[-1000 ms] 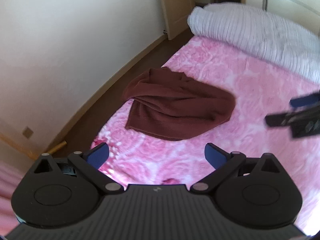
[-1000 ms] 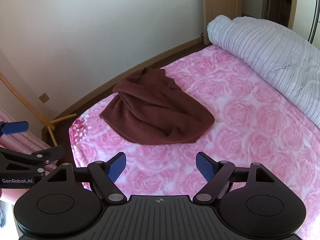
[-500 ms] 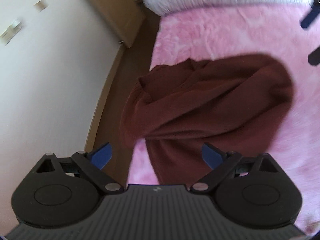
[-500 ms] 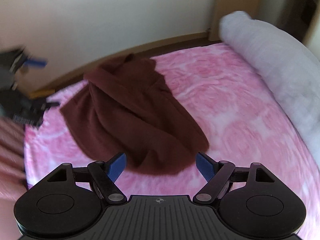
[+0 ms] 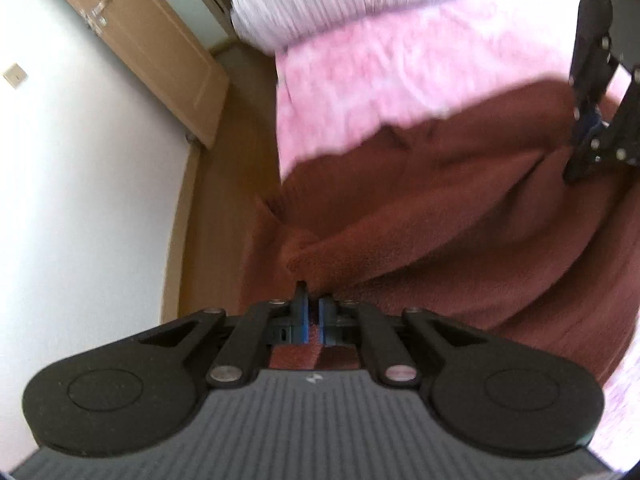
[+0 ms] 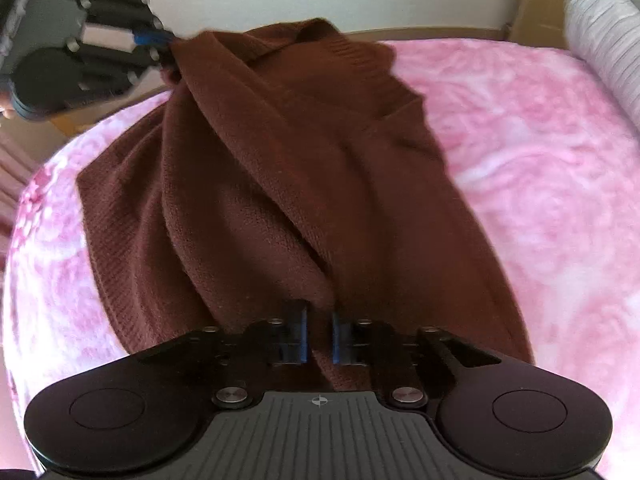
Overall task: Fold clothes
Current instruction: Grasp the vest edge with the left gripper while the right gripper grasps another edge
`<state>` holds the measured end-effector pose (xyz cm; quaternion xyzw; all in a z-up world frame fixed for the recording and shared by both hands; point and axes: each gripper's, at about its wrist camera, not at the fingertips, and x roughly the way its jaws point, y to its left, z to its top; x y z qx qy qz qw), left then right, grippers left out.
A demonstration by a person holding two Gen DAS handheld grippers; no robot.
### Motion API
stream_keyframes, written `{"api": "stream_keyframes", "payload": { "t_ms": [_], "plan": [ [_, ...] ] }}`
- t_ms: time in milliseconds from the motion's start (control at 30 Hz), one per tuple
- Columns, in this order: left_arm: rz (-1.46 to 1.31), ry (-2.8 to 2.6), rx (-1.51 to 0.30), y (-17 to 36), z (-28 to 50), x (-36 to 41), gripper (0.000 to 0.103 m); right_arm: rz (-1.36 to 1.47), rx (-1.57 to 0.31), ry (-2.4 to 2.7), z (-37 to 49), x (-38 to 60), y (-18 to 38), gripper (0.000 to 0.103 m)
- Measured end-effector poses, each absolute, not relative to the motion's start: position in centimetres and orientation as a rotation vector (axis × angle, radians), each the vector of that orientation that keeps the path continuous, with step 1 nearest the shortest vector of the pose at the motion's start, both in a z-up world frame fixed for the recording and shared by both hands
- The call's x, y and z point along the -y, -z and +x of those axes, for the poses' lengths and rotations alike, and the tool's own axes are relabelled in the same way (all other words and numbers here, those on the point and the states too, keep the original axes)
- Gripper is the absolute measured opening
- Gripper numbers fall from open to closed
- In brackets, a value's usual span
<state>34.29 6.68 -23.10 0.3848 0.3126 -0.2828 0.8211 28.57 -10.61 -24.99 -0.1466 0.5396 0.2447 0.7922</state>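
Note:
A dark brown knitted garment lies crumpled on the pink floral bed; it also shows in the left wrist view. My left gripper is shut on a fold of the garment at the bed's edge; it also shows in the right wrist view, pinching the far corner. My right gripper is shut on the near edge of the garment; it also shows in the left wrist view, at the far side.
A striped white duvet lies at the head of the bed. A wooden door, a white wall and a strip of wooden floor run along the bed's side.
Both grippers have moved down onto the garment and gone from open to shut on its edges. The garment is now stretched between them.

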Motion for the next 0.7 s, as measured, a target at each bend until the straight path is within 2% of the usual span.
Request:
{"api": "stream_keyframes", "payload": {
  "t_ms": [167, 267, 567, 700],
  "plan": [
    [0.810, 0.641, -0.544, 16.9, 30.4, -3.1, 0.002, -0.256, -1.073, -0.418, 23.5, 14.6, 18.8, 0.001],
    [0.796, 0.699, -0.471, 12.9, 26.4, 0.8, 0.002, -0.250, -1.033, -0.355, 17.6, 18.3, 14.9, 0.001],
    [0.765, 1.061, -0.346, 5.6, 2.7, 18.5, 0.002, -0.086, -0.995, -0.057, -9.0, 33.7, 7.2, 0.001],
    [0.725, 1.271, -0.322, 4.6, -7.0, 26.8, 0.002, -0.025, -1.000, 0.121, -22.2, 39.6, 4.1, 0.001]
  ]
}}
